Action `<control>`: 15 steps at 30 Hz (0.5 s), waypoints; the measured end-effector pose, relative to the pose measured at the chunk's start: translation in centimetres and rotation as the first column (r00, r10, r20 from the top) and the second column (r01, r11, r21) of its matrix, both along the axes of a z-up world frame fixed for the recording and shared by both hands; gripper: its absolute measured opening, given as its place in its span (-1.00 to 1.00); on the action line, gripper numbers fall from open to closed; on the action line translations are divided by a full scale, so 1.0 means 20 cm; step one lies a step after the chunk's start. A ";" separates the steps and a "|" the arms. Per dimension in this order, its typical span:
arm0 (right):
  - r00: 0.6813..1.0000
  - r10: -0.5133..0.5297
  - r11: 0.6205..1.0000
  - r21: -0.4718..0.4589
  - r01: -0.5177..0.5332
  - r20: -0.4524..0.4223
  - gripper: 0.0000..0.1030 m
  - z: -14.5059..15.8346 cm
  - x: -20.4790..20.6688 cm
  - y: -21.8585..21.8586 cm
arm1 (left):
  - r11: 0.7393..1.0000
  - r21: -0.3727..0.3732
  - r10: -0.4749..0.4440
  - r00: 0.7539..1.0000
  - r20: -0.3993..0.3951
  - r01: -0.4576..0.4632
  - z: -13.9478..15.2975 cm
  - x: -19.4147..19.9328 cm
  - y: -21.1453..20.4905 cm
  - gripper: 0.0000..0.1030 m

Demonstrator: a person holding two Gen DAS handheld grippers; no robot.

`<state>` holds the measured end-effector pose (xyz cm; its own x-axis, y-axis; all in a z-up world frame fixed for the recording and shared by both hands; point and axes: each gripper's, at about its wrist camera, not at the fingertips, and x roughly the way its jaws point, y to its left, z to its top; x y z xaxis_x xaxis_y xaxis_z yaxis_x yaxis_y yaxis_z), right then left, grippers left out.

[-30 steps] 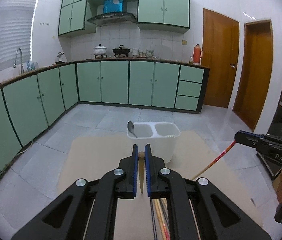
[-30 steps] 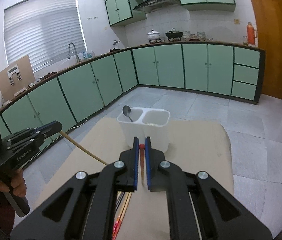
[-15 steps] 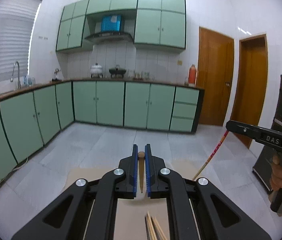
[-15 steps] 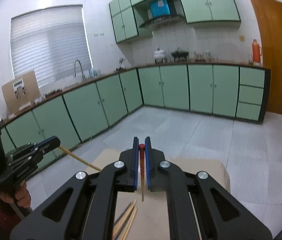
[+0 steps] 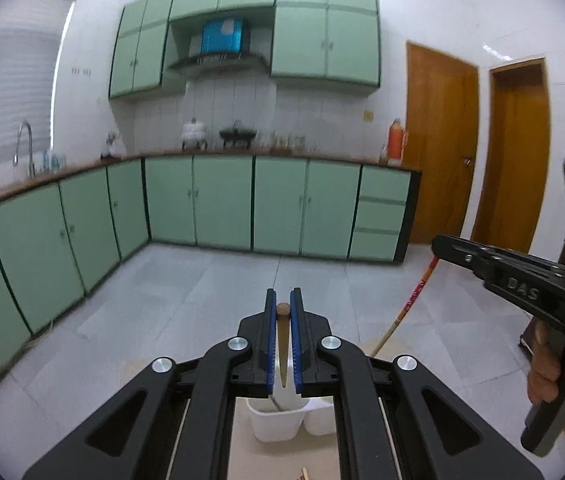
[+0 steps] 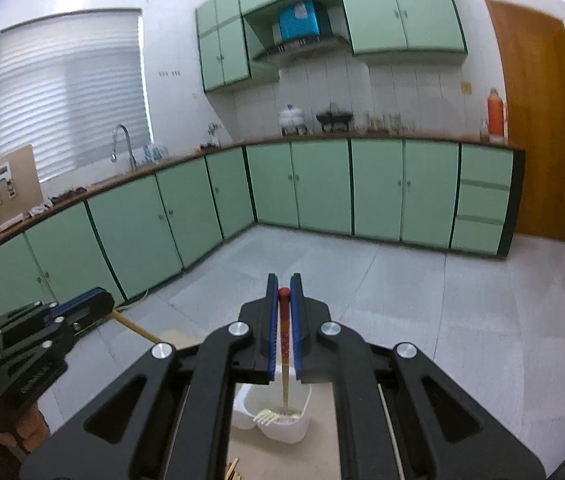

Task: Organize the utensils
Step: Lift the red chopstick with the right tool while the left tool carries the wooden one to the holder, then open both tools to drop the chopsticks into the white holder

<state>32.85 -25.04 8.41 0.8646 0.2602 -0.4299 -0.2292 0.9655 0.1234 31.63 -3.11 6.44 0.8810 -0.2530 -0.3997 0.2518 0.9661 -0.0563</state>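
Left tool [image 5: 281,312] clamped on plain brown wooden chopstick [image 5: 282,344], right tool [image 6: 283,300] on red-tipped chopstick [image 6: 285,344]; both held steeply above white two-compartment plastic holder [image 5: 276,420], probably for dropping in.

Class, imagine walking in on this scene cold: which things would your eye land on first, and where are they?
Front and centre in each wrist view, black fingers with blue pads pinch an upright stick: the left gripper holds a plain brown wooden chopstick, the right gripper a red-topped chopstick. Just below them sits a white plastic two-compartment utensil holder. Behind, pale green kitchen cabinets line the wall.
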 end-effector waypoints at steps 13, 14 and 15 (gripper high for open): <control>0.991 0.014 1.000 -0.014 -0.016 -0.131 -0.49 -0.27 -0.02 0.05 | 0.999 0.028 0.022 0.990 -0.141 -0.018 -0.28 0.14 0.01 -0.32; 0.992 0.008 1.000 -0.011 -0.009 -0.123 -0.38 -0.26 -0.03 0.04 | 1.000 0.021 0.025 0.991 -0.129 -0.022 -0.26 0.11 0.03 -0.31; 0.994 -0.002 1.000 -0.007 0.001 -0.110 -0.31 -0.25 -0.06 0.03 | 1.000 0.018 0.025 0.992 -0.123 -0.023 -0.25 0.09 0.04 -0.31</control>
